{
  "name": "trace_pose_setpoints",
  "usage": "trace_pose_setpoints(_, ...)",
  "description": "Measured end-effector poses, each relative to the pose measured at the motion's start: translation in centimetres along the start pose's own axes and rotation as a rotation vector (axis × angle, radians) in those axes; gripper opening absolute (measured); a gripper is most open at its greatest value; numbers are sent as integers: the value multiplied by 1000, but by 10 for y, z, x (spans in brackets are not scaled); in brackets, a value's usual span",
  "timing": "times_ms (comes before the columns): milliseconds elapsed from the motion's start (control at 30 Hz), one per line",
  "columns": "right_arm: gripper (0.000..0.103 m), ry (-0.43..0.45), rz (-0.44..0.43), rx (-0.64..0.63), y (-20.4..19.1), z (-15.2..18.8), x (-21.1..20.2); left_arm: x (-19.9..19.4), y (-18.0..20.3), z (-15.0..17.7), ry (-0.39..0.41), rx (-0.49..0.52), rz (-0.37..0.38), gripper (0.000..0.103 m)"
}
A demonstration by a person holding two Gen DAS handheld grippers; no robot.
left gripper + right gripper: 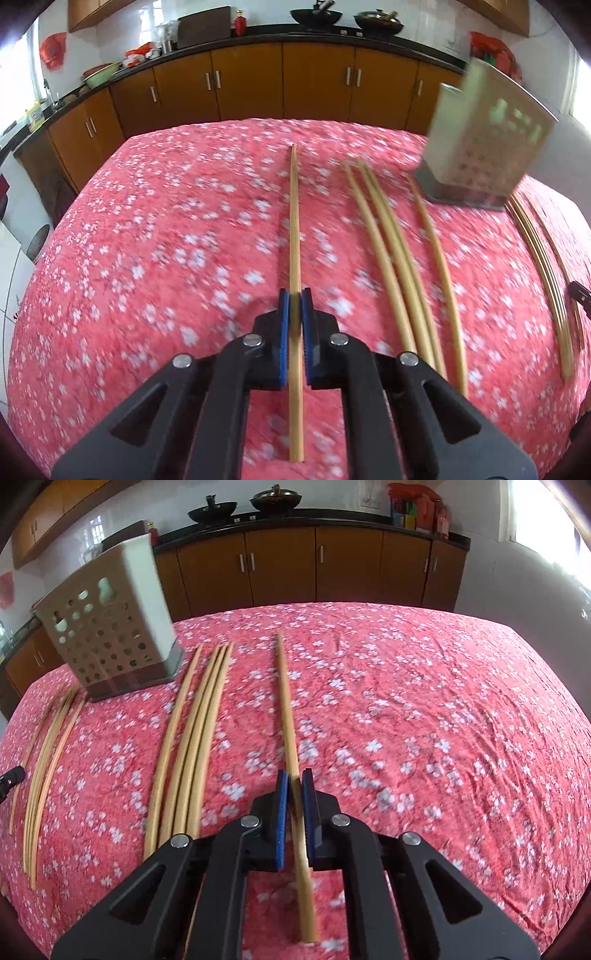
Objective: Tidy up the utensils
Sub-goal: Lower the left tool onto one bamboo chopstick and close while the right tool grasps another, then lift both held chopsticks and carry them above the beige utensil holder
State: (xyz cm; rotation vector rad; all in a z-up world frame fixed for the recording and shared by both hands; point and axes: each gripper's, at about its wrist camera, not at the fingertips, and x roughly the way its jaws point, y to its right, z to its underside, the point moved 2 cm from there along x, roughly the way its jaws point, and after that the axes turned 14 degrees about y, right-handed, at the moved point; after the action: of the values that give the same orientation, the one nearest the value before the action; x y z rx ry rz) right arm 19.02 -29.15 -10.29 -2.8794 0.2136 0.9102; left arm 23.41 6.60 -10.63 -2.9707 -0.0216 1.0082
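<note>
My left gripper (294,295) is shut on a wooden chopstick (294,221) that runs forward between its blue pads. My right gripper (294,777) is shut on another wooden chopstick (286,701) in the same way. Several more chopsticks (391,254) lie loose on the red floral tablecloth (166,240) to the right of the left gripper; they also show left of the right gripper (195,731). A perforated grey utensil holder (484,136) stands at the far right in the left wrist view, and it stands at the far left in the right wrist view (110,627).
A thinner bundle of chopsticks (543,266) lies beyond the holder; it also shows at the left edge of the right wrist view (44,757). Brown kitchen cabinets (251,85) with woks (316,16) on the counter stand behind the table.
</note>
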Motion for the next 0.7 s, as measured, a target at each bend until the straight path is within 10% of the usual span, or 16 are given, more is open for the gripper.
trace_pose_setpoints(700,8,1,-21,30,10,4,-3,-25,-8,17,5,8,45,8)
